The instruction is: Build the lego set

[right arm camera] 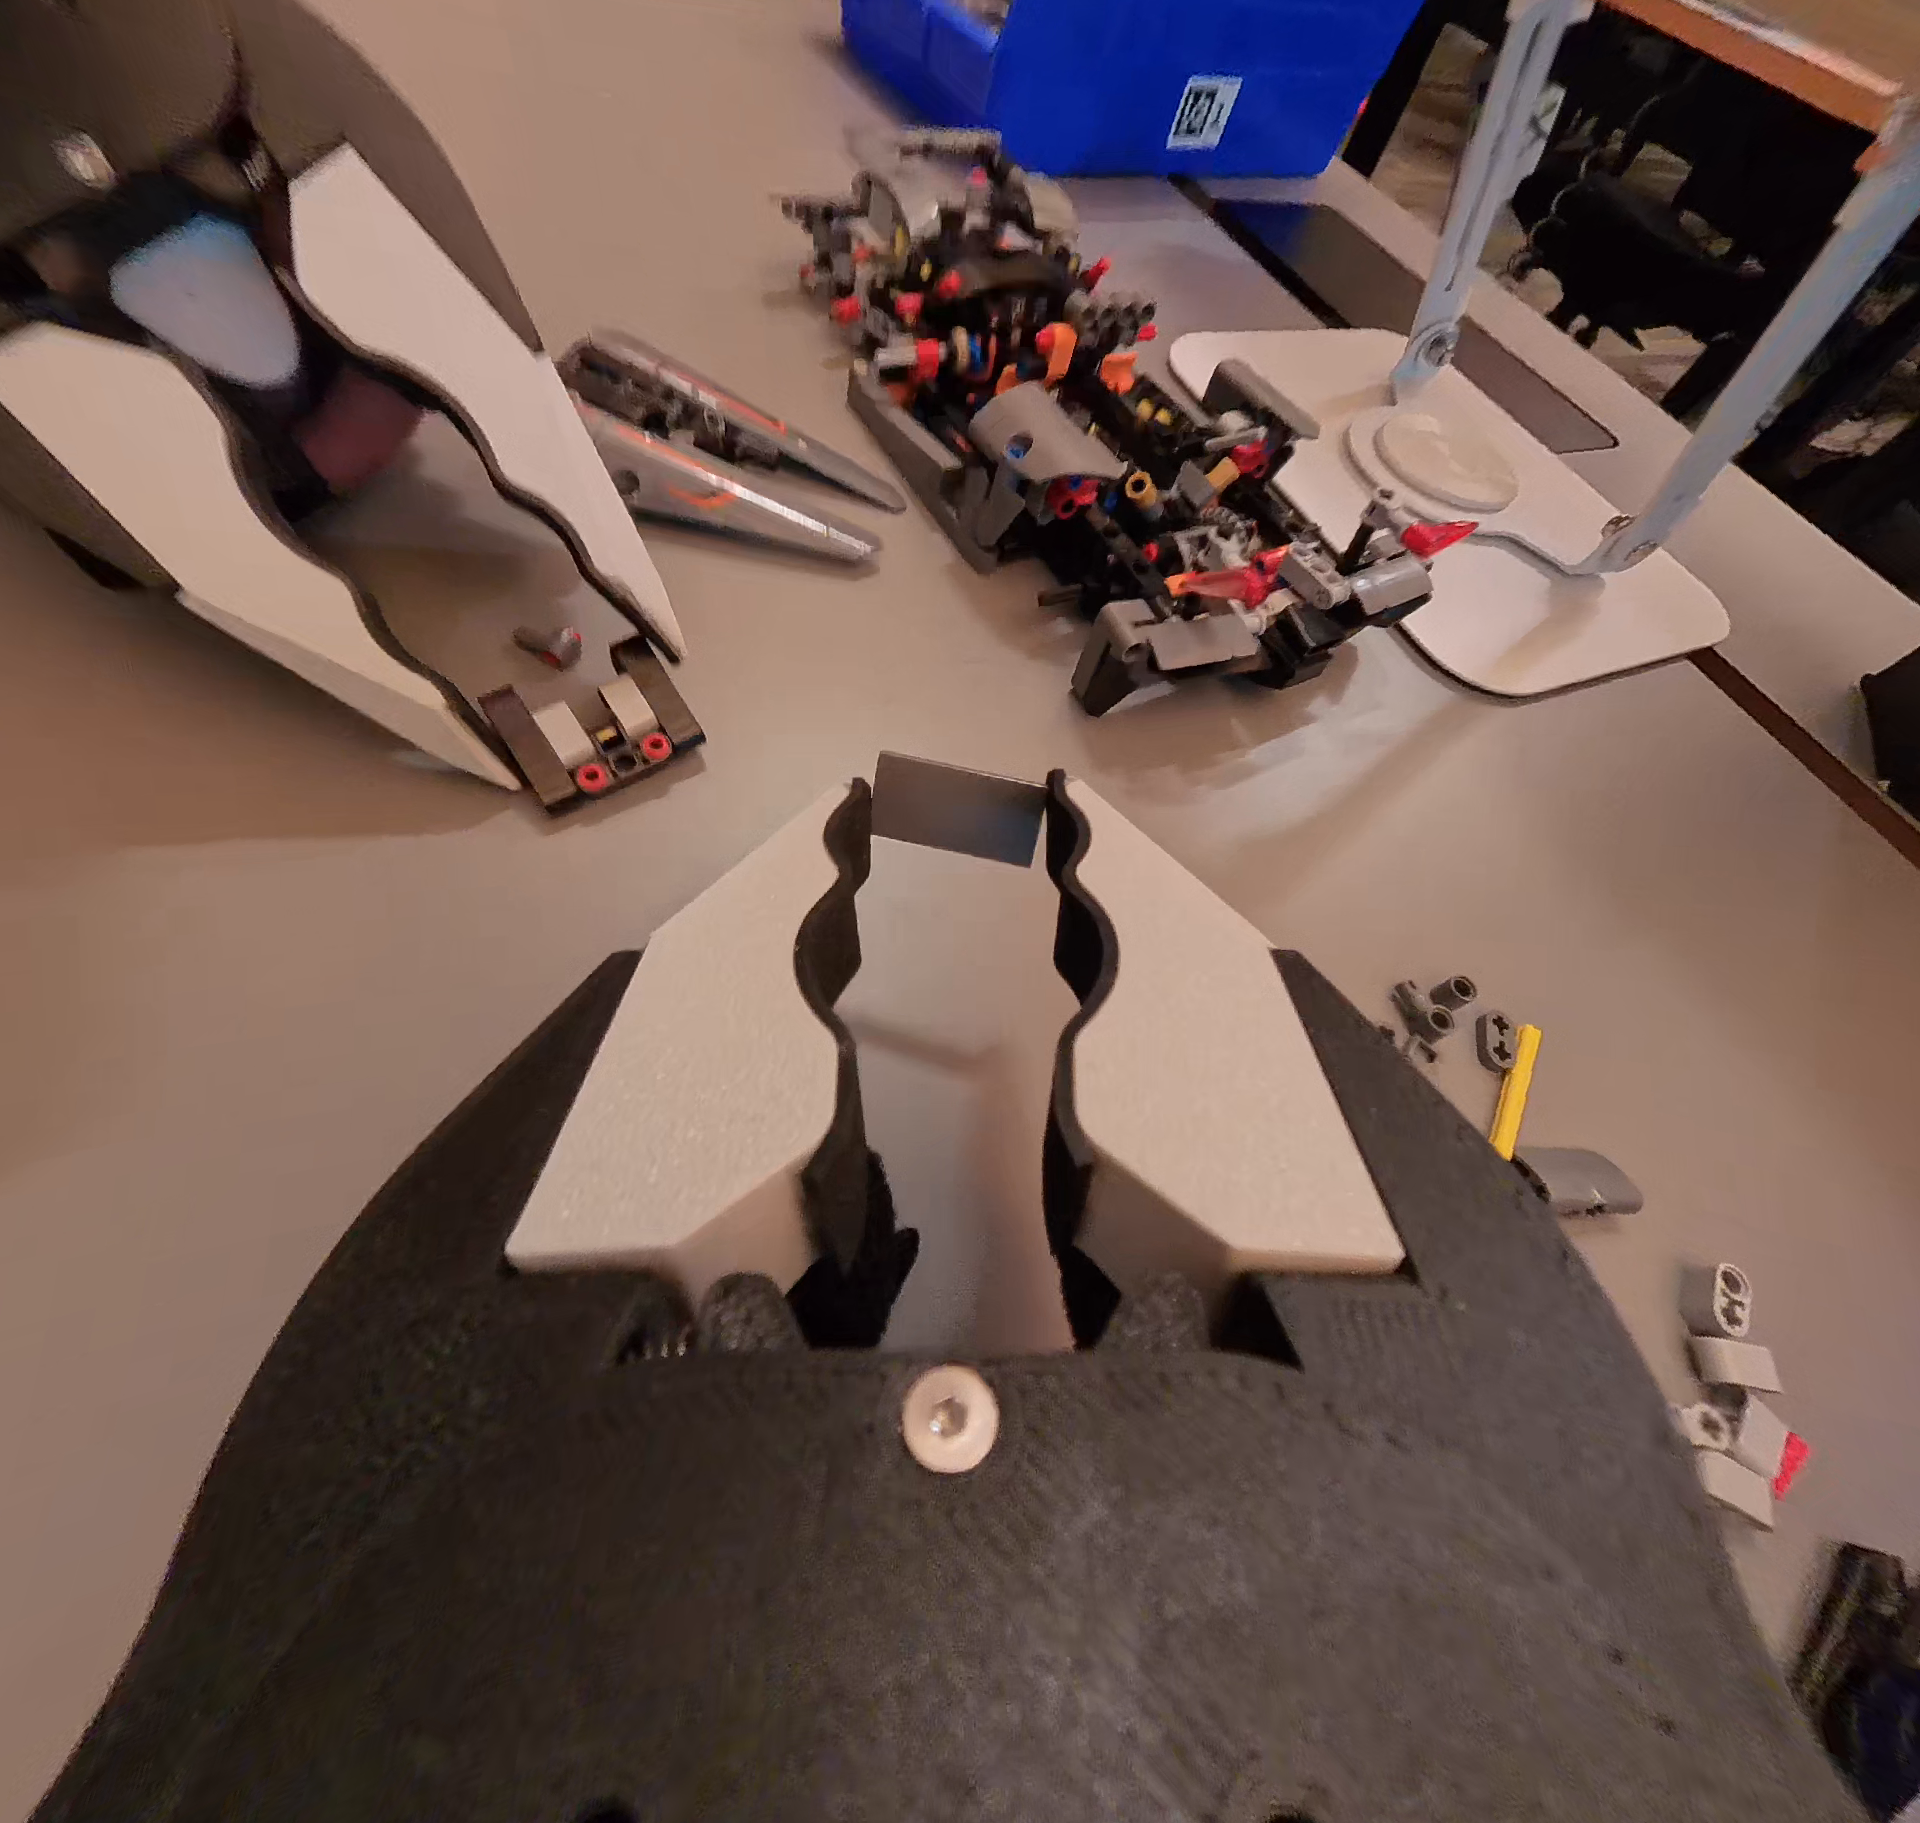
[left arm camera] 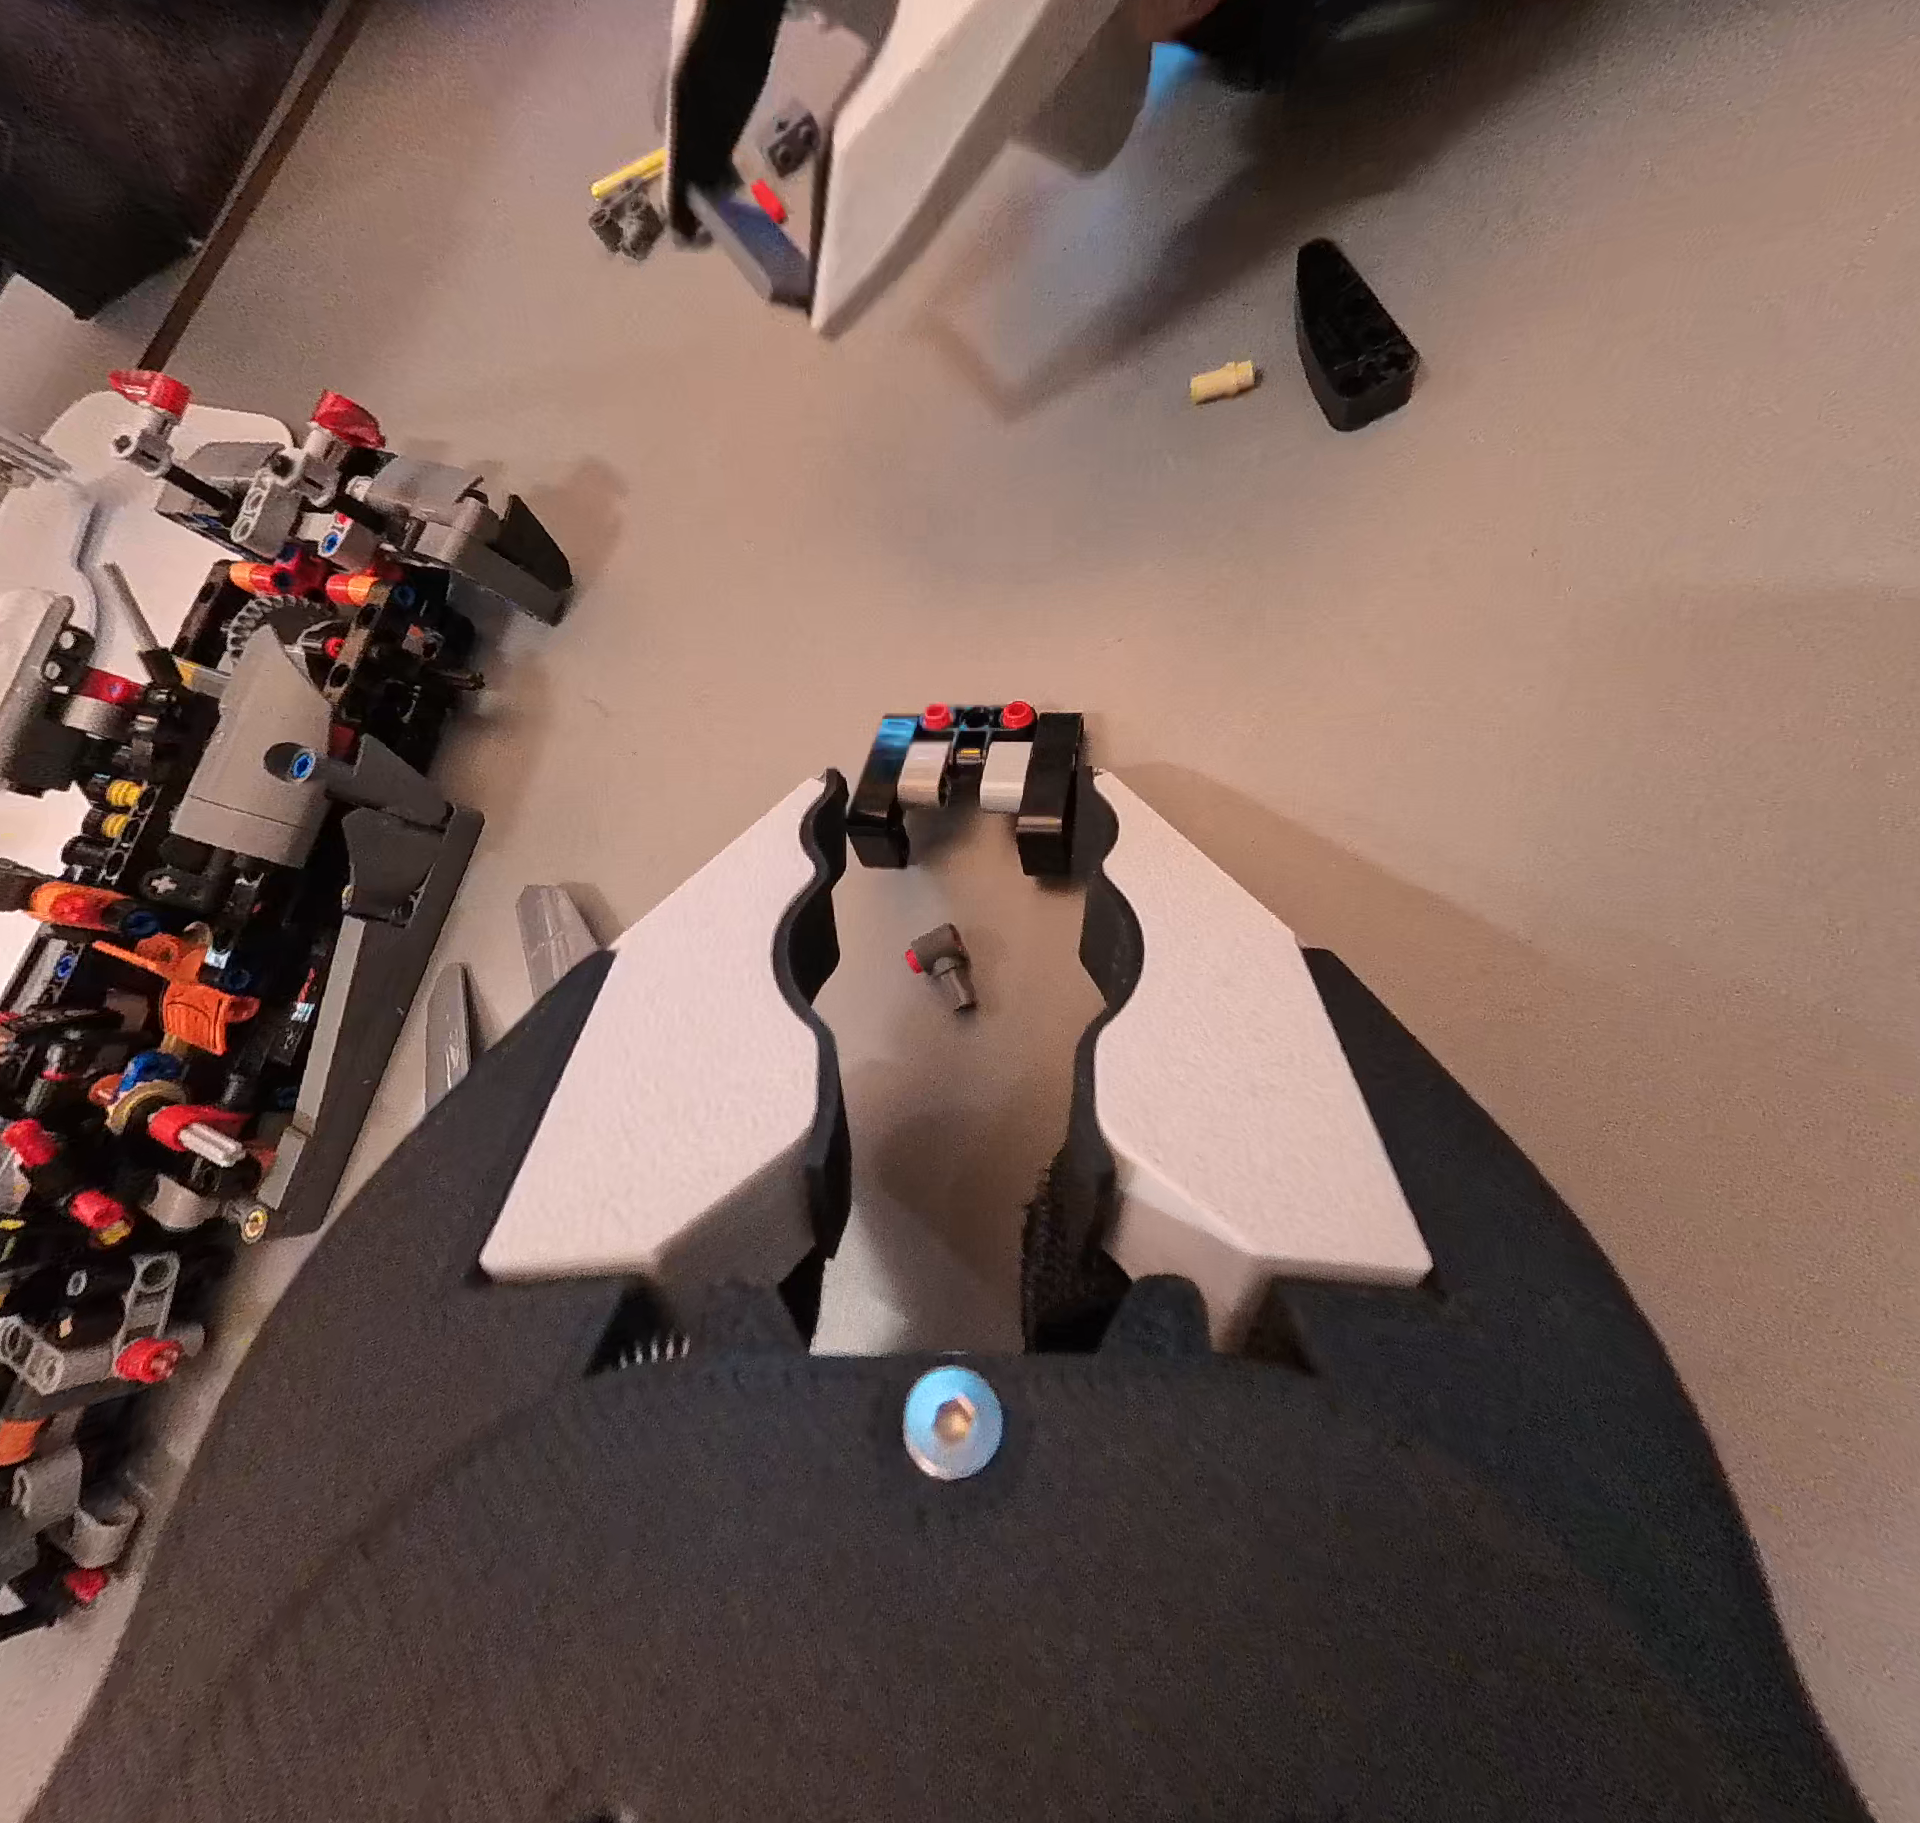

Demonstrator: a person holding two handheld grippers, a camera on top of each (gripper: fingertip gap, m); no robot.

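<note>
In the left wrist view, the left gripper [left arm camera: 966,786] fills the lower centre of the frame, its tips clamped on a small black sub-assembly [left arm camera: 966,776] with two red pins and two light grey blocks. Between the fingers, lower in the frame, a small grey connector [left arm camera: 942,963] lies on the grey table [left arm camera: 1455,734]. At the left edge sits the half-built lego car [left arm camera: 208,838]. Toward the upper right lie a pale yellow pin [left arm camera: 1223,383] and a black curved panel [left arm camera: 1351,334].

In the right wrist view, the right gripper [right arm camera: 956,807] occupies the bottom centre, closed on a flat dark grey tile [right arm camera: 958,807] at its fingertips. Loose grey pieces [right arm camera: 1730,1378] and a yellow axle [right arm camera: 1515,1093] lie at the right. At the upper centre stands a blue bin [right arm camera: 1143,38].
</note>
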